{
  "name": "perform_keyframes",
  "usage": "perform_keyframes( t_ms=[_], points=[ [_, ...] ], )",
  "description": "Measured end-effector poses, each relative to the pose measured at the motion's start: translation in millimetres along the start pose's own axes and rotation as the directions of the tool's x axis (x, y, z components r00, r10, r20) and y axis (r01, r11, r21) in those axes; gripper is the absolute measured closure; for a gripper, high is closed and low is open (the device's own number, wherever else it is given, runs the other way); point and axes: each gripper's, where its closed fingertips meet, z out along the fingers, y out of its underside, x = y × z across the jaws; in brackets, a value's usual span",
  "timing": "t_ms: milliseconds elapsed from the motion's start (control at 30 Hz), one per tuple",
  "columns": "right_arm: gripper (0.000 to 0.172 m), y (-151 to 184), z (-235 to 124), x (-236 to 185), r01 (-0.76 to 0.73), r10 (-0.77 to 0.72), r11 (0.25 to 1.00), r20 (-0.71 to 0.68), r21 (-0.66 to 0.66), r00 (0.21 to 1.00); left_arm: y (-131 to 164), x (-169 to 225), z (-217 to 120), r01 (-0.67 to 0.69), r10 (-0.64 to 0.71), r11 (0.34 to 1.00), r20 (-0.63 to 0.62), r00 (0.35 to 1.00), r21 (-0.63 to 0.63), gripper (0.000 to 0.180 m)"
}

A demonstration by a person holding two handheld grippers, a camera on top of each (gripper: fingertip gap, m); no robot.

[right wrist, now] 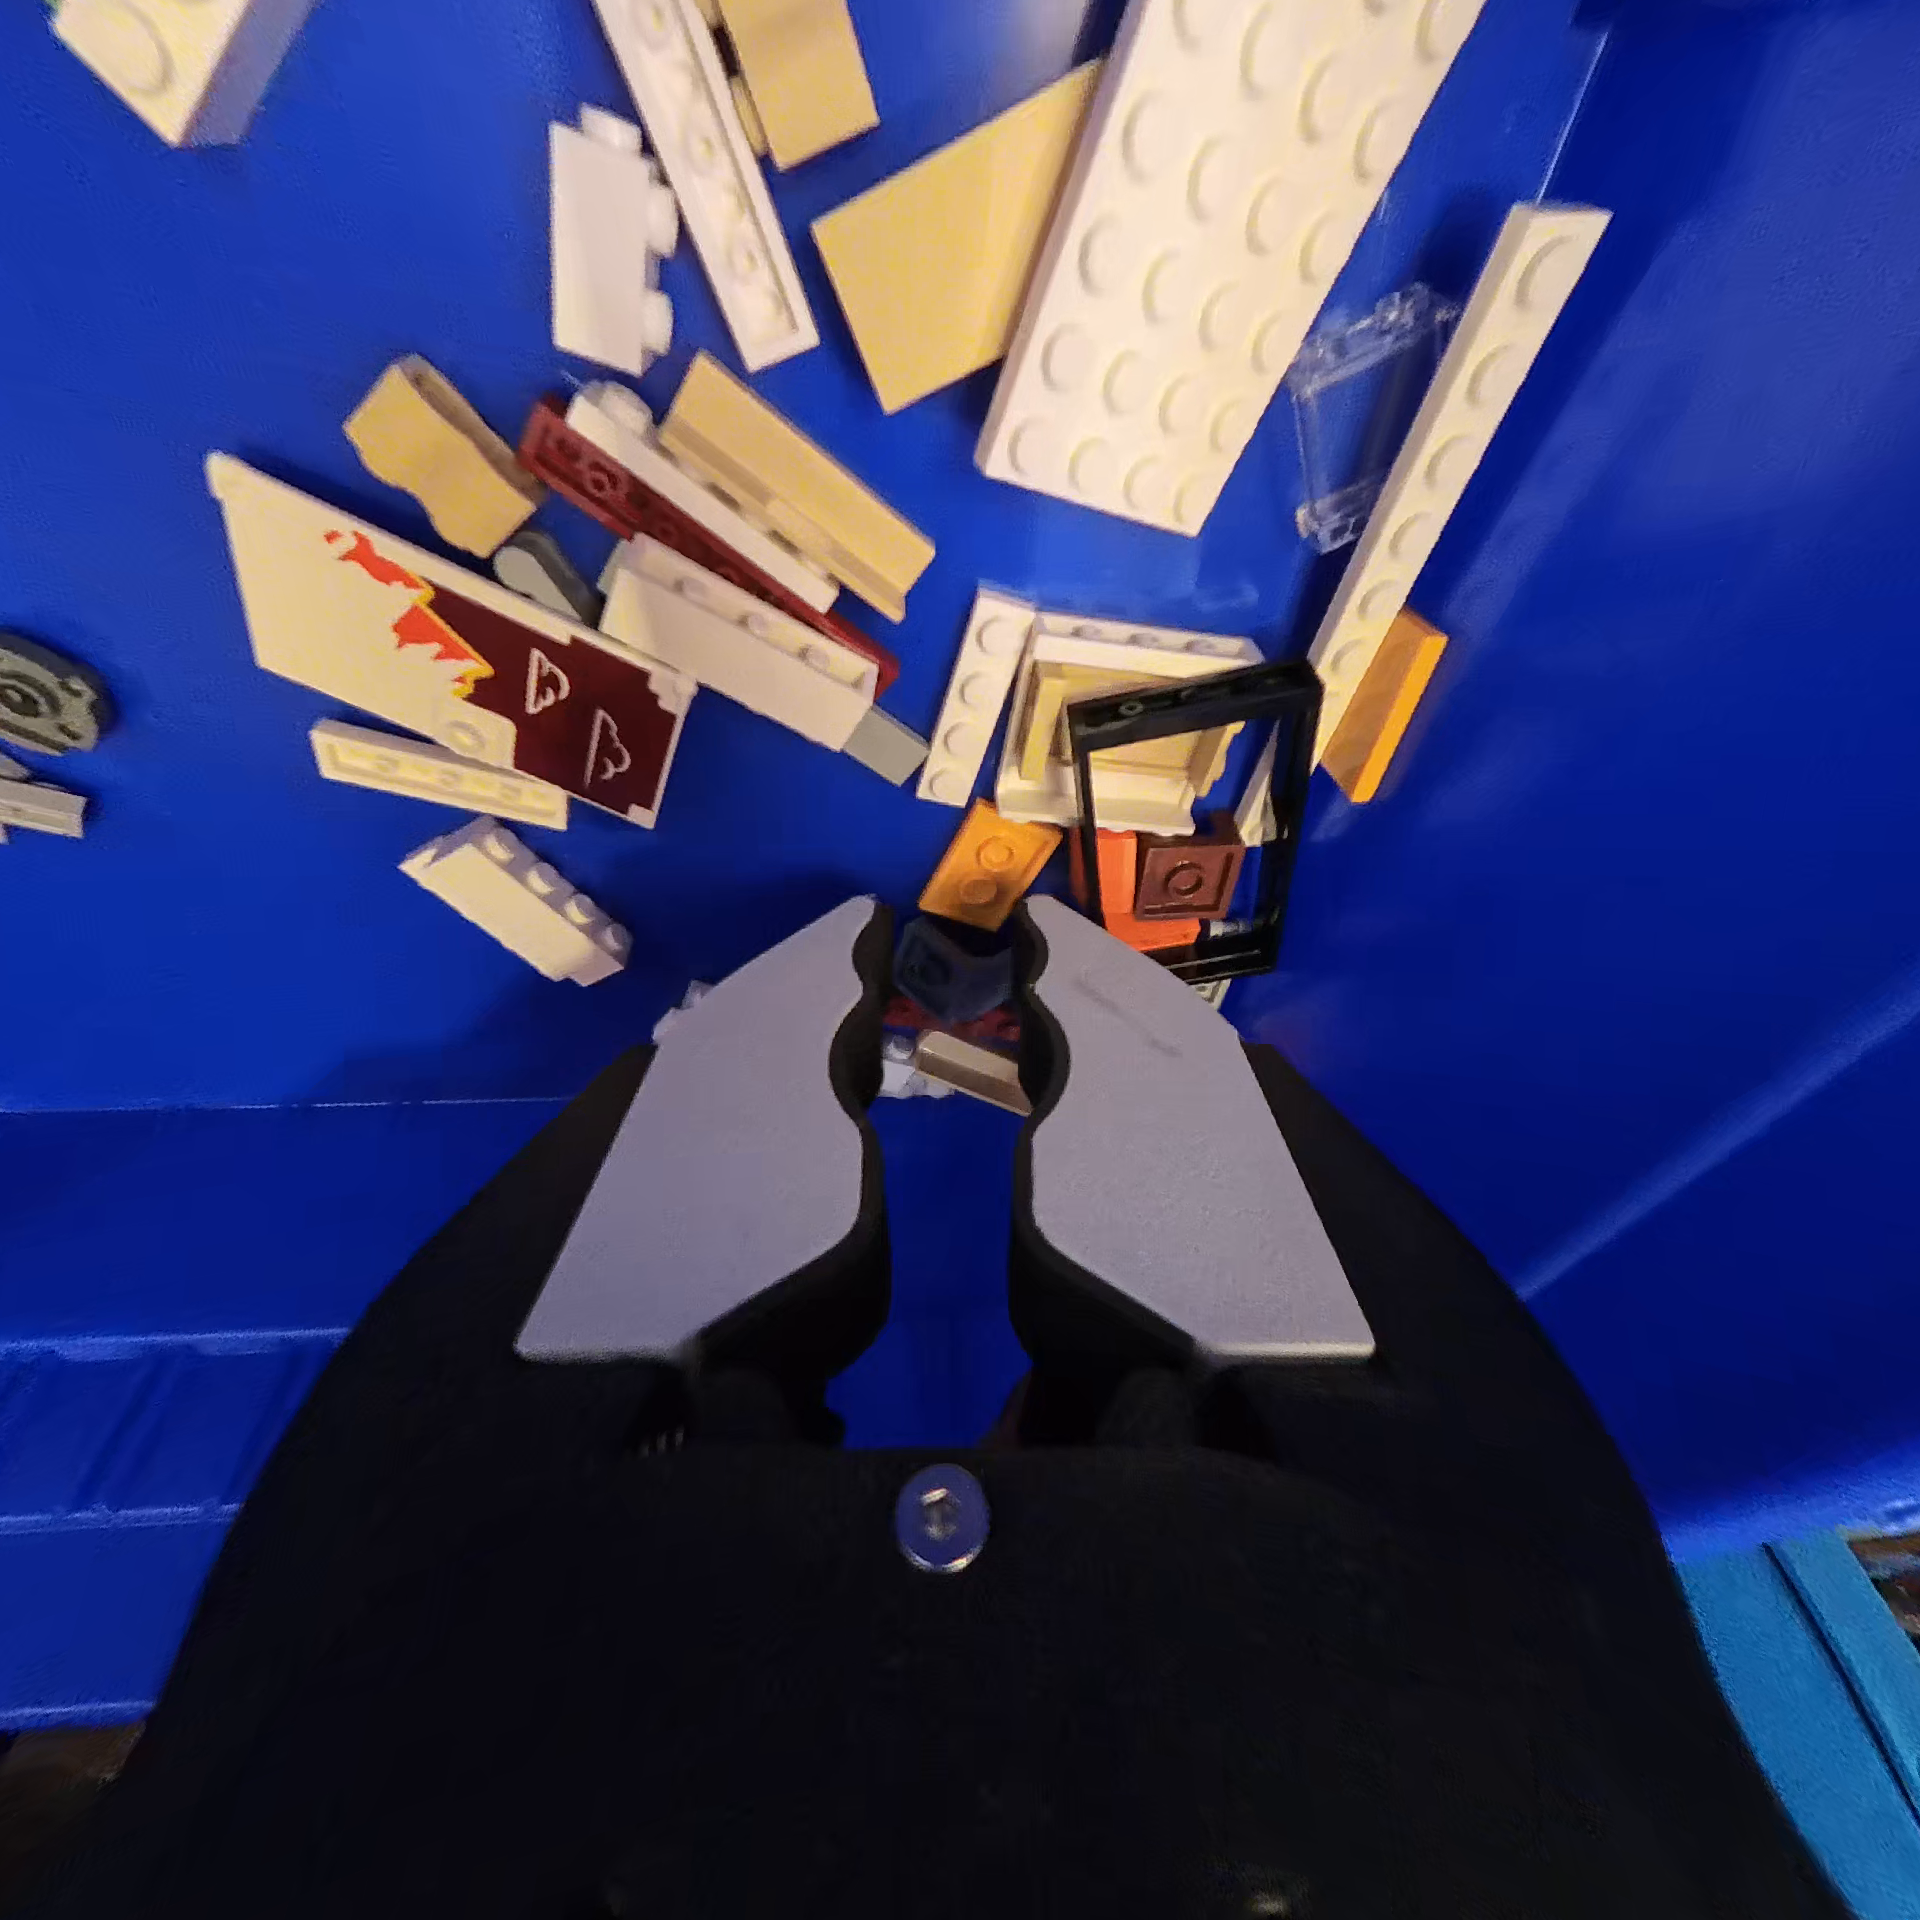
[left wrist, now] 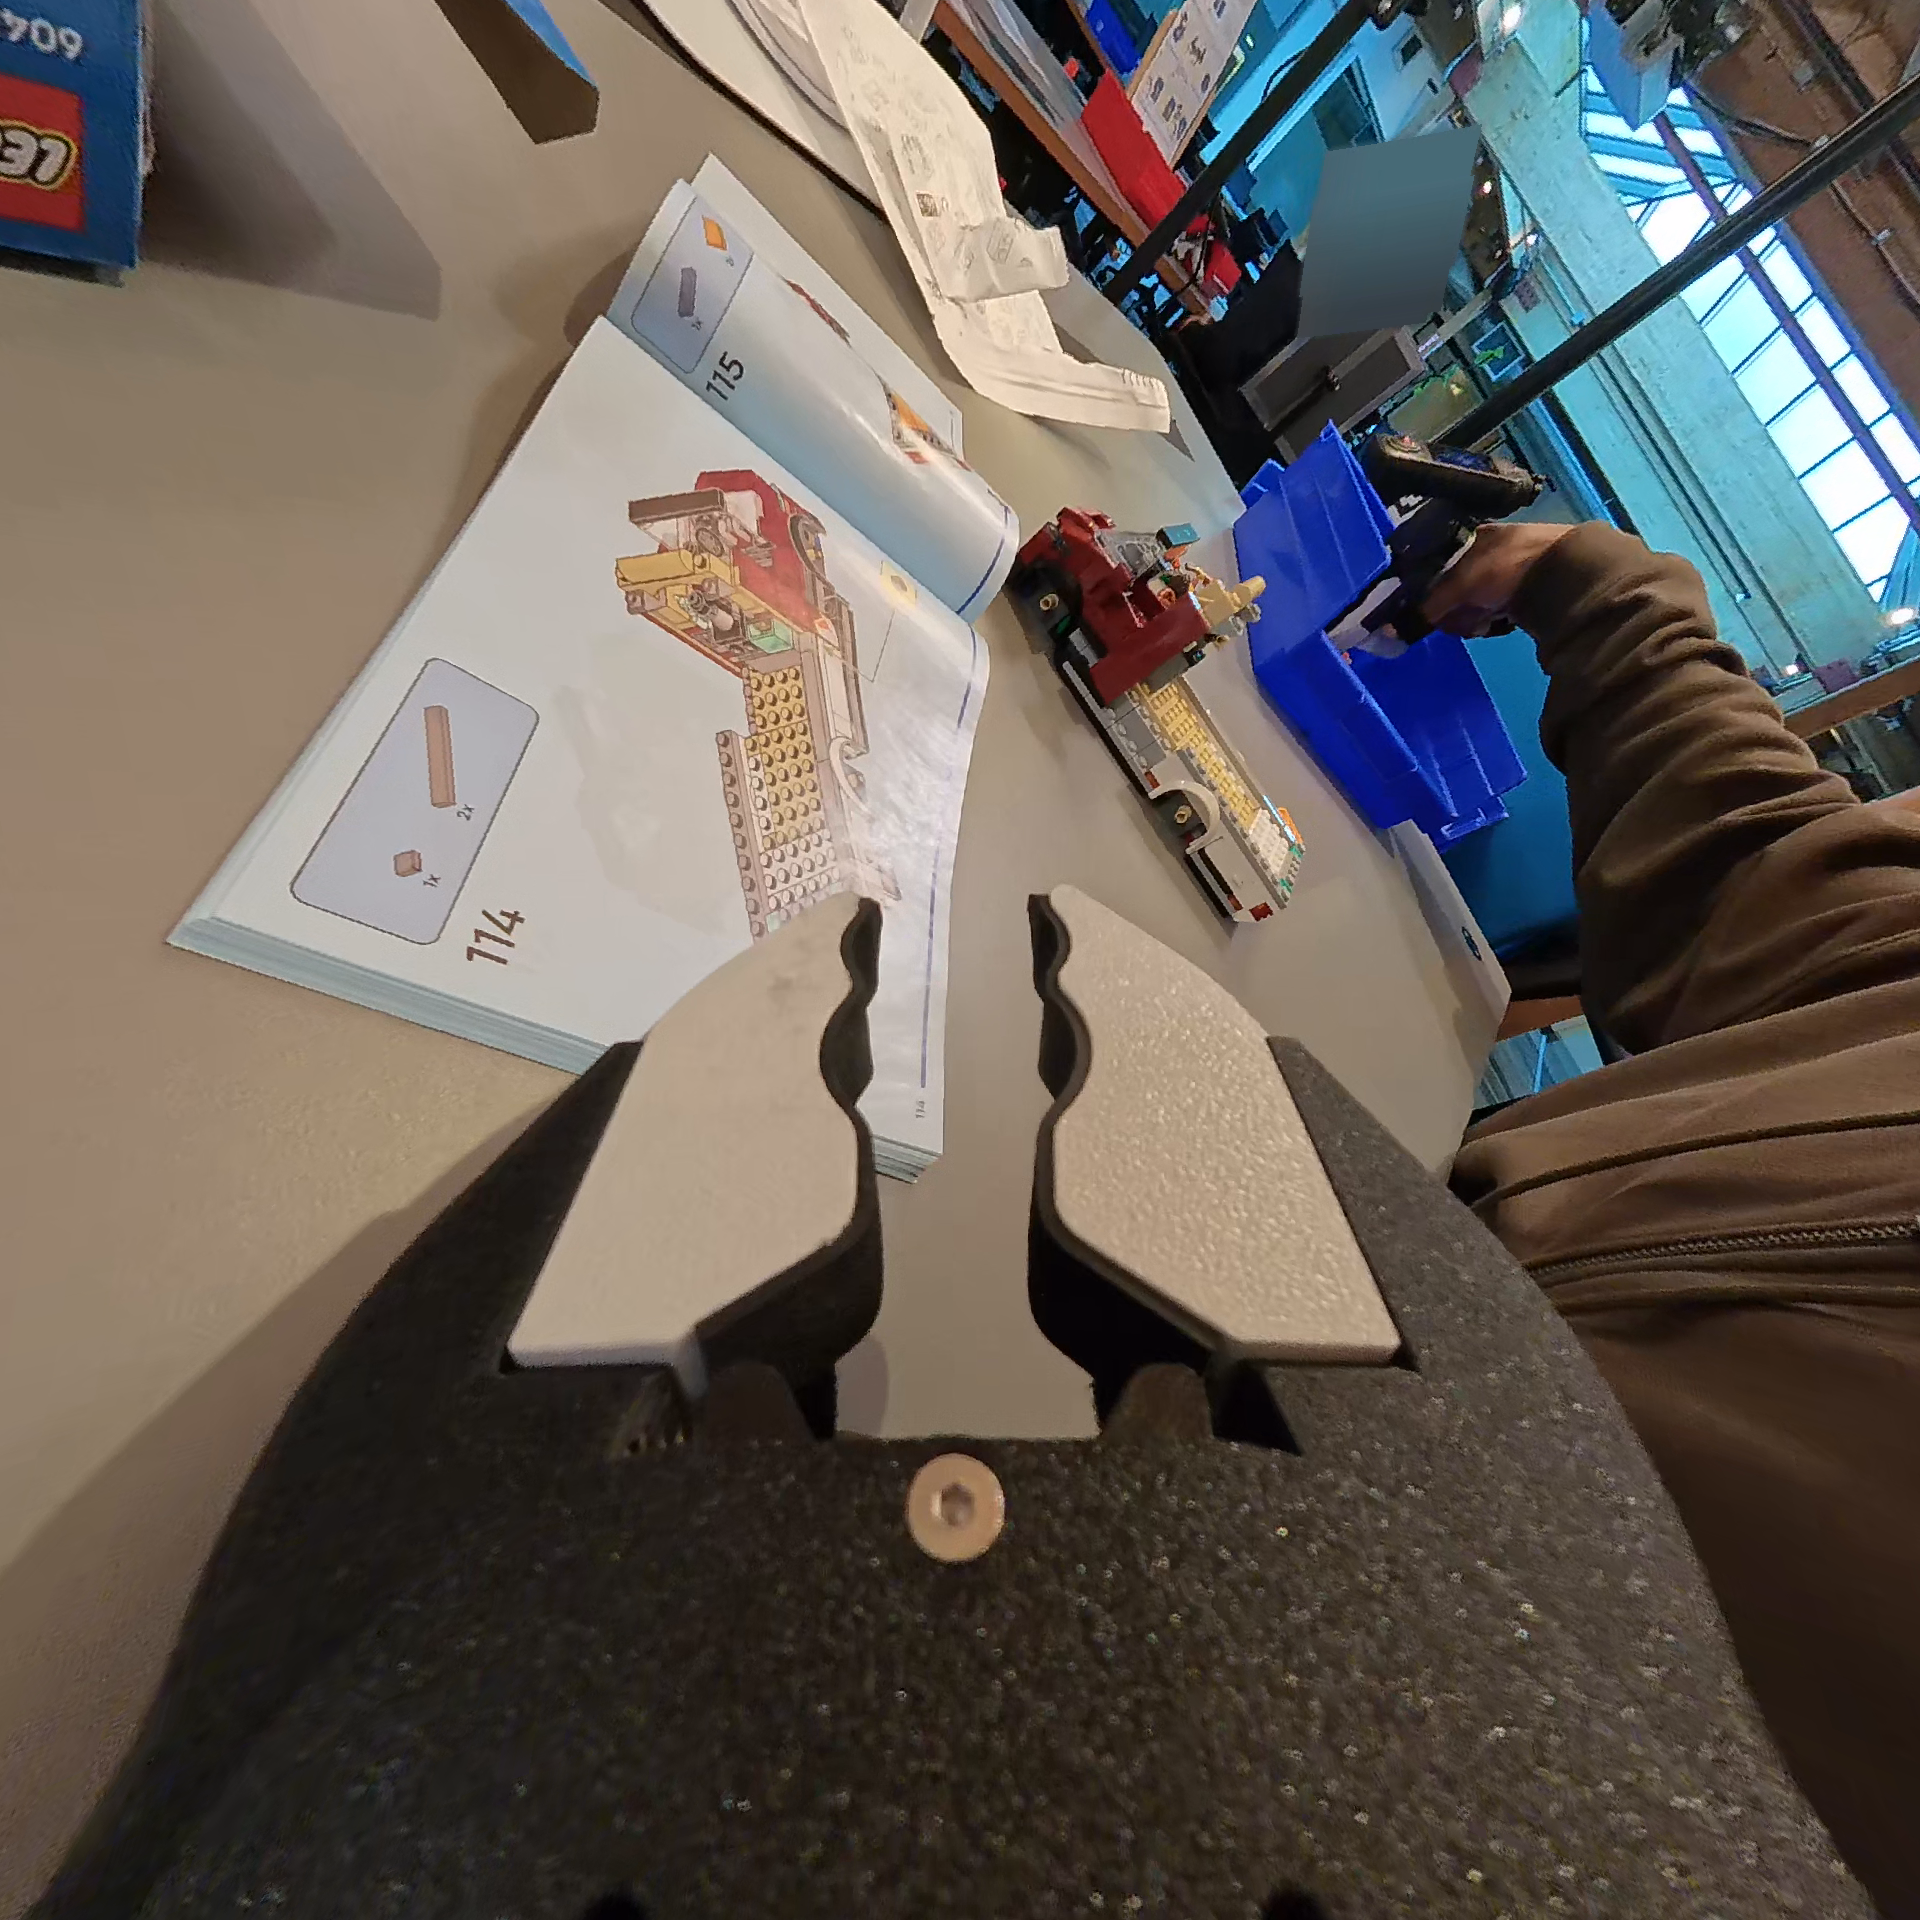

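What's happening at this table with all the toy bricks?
A person is working with a hand-held gripper in each hand. The right hand-held gripper is down inside a blue bin of loose bricks, its fingers closed around a small dark blue brick beside an orange plate. The left hand-held gripper hangs open and empty over the table, near an open instruction booklet and a partly built brick truck.

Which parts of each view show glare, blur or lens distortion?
Left wrist view: glare whitens the open instruction booklet near its spine, straight lines bow toward the edges, and the background windows look washed out. Right wrist view: motion blur softens the loose bricks in the blue bin, and the bin walls curve.
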Motion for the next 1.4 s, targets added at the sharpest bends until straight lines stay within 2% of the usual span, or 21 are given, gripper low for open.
perform_keyframes(
  t_ms=[200,433,633,833,900,1033,1167,1400],
  points=[
    [0.153,-4.2,-0.3,-1.6,0.024,-0.024,1.000,-0.004,0.018,1.000,1.0,0.3,0.9,0.002,-0.002,1.000,-0.004,1.000,-0.009,0.152],
    [0.152,-3.4,-3.7,-33.3,0.124,-0.125,0.992,0.034,0.018,0.992,0.0,1.0,-0.2,-0.001,0.001,1.000,-0.008,1.000,0.000,0.152],
    [0.141,-10.6,-8.4,-21.6,0.097,-0.096,0.993,-0.025,0.064,0.995,0.7,1.5,0.4,0.000,0.000,1.000,-0.012,1.000,-0.006,0.152],
    [0.131,-15.2,-3.1,-24.0,0.031,-0.036,0.997,0.063,0.072,0.997,0.1,1.5,-0.2,-0.005,0.005,1.000,-0.008,1.000,0.001,0.152],
    [0.133,-19.1,-3.7,-22.7,0.002,-0.010,0.995,0.084,0.096,0.996,-0.1,1.4,-0.4,-0.006,0.006,1.000,-0.008,1.000,0.003,0.152],
    [0.152,-21.3,-3.4,-17.4,-0.049,0.039,0.993,0.090,0.112,0.995,0.3,1.7,-0.1,-0.005,0.005,1.000,-0.011,1.000,0.000,0.152],
    [0.163,-21.3,-3.6,-23.2,-0.027,0.018,0.993,0.078,0.117,0.997,-0.5,2.3,-0.9,-0.006,0.006,1.000,-0.016,1.000,0.007,0.152],
    [0.161,-17.5,-7.9,-28.7,0.001,-0.004,0.993,0.021,0.117,1.000,-0.5,3.5,-1.2,-0.008,0.008,1.000,-0.024,1.000,0.007,0.152]
  ],
)
